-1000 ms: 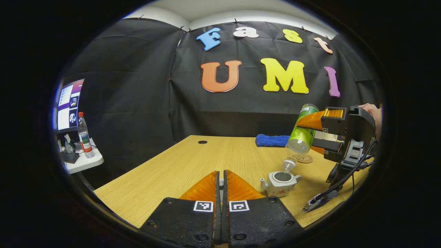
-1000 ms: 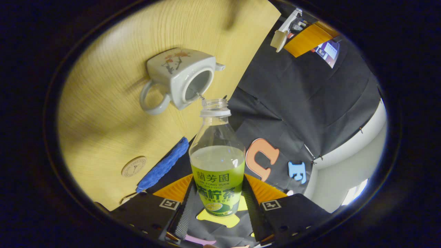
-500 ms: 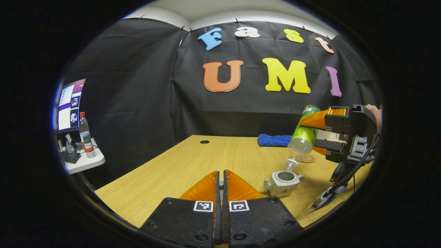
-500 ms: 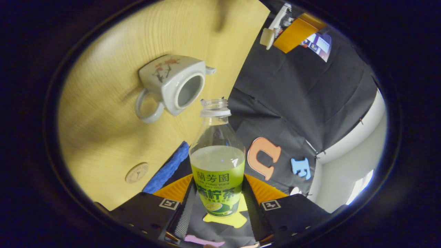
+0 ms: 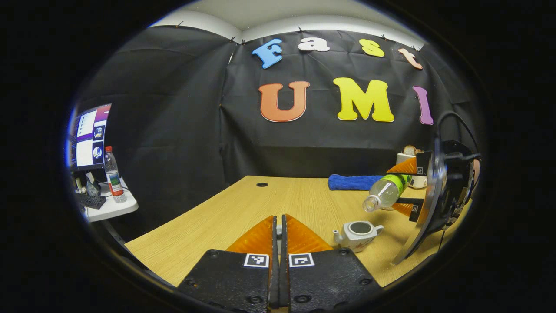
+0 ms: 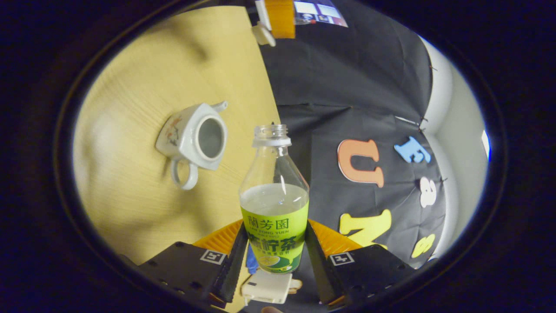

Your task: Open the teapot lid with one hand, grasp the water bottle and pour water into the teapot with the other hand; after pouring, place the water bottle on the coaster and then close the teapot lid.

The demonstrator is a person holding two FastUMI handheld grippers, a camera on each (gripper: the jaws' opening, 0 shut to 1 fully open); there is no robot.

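The right gripper (image 6: 273, 243) is gripping the water bottle (image 6: 274, 204), its long axis lying nearly level, neck pointing left above the open teapot (image 5: 357, 233).

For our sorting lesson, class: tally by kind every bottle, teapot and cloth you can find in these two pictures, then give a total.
Bottles: 2, the green-labelled bottle in the right gripper and a red-capped bottle on the side table.
Teapots: 1, the white teapot, lid off.
Cloths: 1, the blue cloth.
Total: 4.
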